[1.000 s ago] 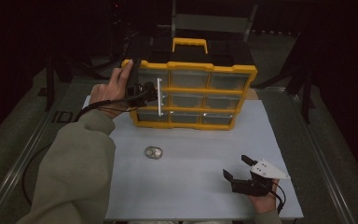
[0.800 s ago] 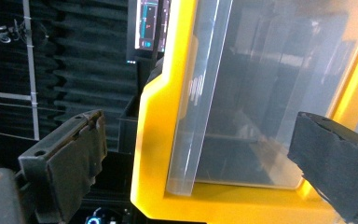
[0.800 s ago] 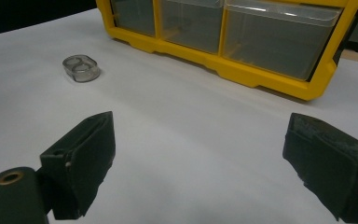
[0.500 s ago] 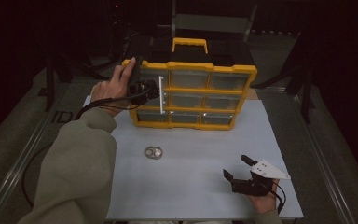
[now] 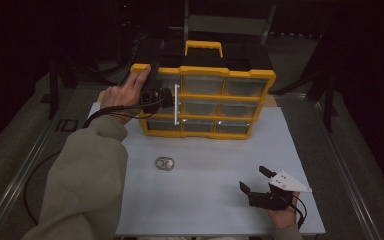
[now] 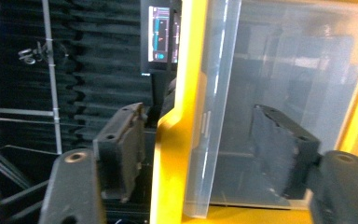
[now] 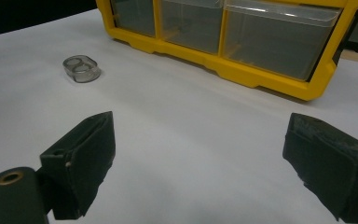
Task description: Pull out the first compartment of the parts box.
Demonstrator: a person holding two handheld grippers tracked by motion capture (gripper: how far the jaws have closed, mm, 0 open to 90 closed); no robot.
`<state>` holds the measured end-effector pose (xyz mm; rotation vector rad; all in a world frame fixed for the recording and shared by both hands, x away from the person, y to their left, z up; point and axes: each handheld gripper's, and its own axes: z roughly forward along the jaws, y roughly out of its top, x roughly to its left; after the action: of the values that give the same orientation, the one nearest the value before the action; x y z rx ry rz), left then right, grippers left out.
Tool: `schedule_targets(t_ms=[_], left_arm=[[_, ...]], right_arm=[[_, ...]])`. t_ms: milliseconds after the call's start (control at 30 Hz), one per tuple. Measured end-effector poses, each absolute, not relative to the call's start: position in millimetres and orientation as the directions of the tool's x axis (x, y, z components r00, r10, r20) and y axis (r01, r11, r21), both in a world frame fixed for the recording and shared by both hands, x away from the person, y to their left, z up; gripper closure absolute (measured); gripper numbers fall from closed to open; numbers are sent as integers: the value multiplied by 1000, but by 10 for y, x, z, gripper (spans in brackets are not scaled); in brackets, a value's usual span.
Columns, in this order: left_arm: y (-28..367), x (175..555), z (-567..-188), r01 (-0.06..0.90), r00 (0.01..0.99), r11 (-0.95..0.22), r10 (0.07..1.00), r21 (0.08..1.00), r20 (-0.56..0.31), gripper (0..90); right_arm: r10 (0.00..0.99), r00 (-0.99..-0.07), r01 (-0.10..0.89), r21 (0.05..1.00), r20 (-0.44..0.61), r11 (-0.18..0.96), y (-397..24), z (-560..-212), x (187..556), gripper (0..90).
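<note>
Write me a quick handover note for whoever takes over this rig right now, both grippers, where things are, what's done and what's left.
Left gripper: at the left end of the yellow drawer cabinet, jaws astride its yellow edge and a clear drawer front; they have just been closing, and firm contact cannot be told yet.
Right gripper: open, holding nothing, resting low over the white table near its front right.
Small clear two-ring piece: lying loose on the table in front of the cabinet.
Done: left gripper is placed on the cabinet.
Left: likely finish the grip; the clear piece is untouched.
</note>
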<state>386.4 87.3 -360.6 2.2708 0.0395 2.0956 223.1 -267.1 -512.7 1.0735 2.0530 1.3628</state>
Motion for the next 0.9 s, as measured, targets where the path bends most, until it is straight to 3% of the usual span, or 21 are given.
schedule_targets(t_ms=[333, 900], left_arm=[[822, 3839, -3609, -28, 10, -998, 48, 48, 999, 543], [775, 3838, -3672, 0, -32, -1000, 10, 10, 999, 575]], right_arm=[[801, -596, 358, 910, 50, 209, -2669, -5127, 2230, 96], [802, -595, 358, 910, 51, 208, -2673, -5125, 2229, 96]])
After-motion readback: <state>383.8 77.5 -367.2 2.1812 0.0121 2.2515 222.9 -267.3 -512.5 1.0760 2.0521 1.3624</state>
